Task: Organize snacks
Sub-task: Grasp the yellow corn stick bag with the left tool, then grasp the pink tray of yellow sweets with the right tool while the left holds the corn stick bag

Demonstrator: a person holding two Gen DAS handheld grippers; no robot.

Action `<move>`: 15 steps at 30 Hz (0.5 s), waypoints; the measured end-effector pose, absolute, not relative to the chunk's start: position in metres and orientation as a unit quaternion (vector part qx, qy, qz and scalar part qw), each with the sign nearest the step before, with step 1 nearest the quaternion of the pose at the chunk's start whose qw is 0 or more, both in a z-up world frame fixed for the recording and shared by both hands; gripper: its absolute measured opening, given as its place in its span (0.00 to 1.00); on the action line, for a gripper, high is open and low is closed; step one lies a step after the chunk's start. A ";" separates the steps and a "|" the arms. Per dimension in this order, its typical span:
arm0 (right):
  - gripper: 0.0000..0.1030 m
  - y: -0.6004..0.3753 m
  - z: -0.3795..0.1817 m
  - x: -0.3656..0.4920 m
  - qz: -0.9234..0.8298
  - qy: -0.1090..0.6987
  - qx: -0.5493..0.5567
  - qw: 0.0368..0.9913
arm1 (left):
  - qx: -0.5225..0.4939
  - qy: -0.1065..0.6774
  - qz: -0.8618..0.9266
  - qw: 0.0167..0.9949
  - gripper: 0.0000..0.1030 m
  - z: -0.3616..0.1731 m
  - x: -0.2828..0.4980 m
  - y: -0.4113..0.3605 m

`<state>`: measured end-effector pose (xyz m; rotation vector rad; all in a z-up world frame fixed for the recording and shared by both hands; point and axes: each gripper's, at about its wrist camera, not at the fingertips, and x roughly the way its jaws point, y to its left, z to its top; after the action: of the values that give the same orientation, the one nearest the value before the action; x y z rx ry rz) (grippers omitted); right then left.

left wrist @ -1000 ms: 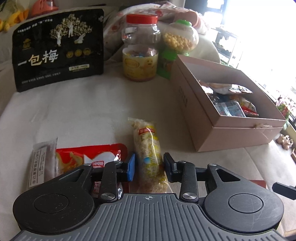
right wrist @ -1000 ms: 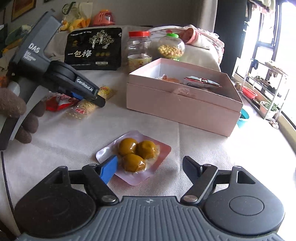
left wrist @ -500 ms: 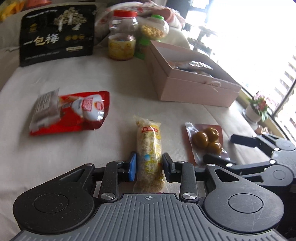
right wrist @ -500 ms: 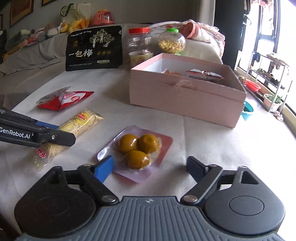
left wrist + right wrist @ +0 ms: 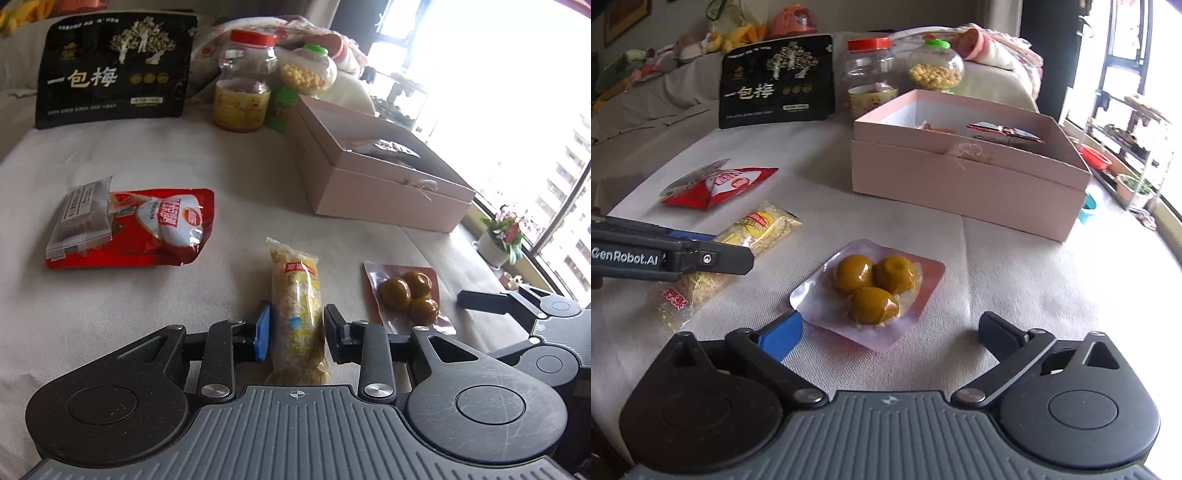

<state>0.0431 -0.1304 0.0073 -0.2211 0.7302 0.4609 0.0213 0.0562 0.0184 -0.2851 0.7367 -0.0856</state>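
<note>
A long clear pack of yellow crumbly snack (image 5: 295, 306) lies on the cloth-covered table, its near end between the pads of my left gripper (image 5: 295, 332), which is shut on it. In the right wrist view the same pack (image 5: 757, 229) shows under the left gripper (image 5: 701, 258). A vacuum pack of three brown-yellow balls (image 5: 871, 284) lies flat just ahead of my right gripper (image 5: 890, 332). The right jaws are opening wide and touch nothing. The open pink box (image 5: 960, 184) with several packets inside stands at the back right.
A red snack bag (image 5: 147, 232) with a small grey packet on it lies to the left. A black stand-up bag (image 5: 114, 70), a red-lidded jar (image 5: 243, 85) and a green-lidded jar (image 5: 306, 74) line the back. The table edge and a window are at the right.
My left gripper drew the yellow pack back toward the near edge, away from the red bag and beside the ball pack. The right jaws spread much wider.
</note>
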 end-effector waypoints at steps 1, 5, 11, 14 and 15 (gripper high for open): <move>1.00 -0.131 0.007 0.042 0.221 0.354 -0.106 0.903 | -0.137 0.358 -0.039 0.923 0.32 0.018 0.020 0.055; 1.00 -0.132 0.008 0.045 0.222 0.364 -0.102 0.899 | -0.131 0.358 -0.036 0.924 0.33 0.019 0.018 0.053; 1.00 -0.138 0.013 0.055 0.265 0.380 -0.124 0.877 | -0.155 0.368 -0.029 0.916 0.32 0.022 0.013 0.064; 0.99 -0.147 0.016 0.058 0.248 0.377 -0.151 0.879 | -0.133 0.374 -0.020 0.917 0.32 0.025 0.009 0.060; 0.99 -0.150 0.016 0.059 0.237 0.374 -0.160 0.882 | -0.129 0.376 -0.019 0.918 0.32 0.025 0.009 0.059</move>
<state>0.0592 -0.1498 0.0163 -0.3322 0.7784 0.4940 0.0089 0.0595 0.0252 -0.2654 0.7727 -0.0388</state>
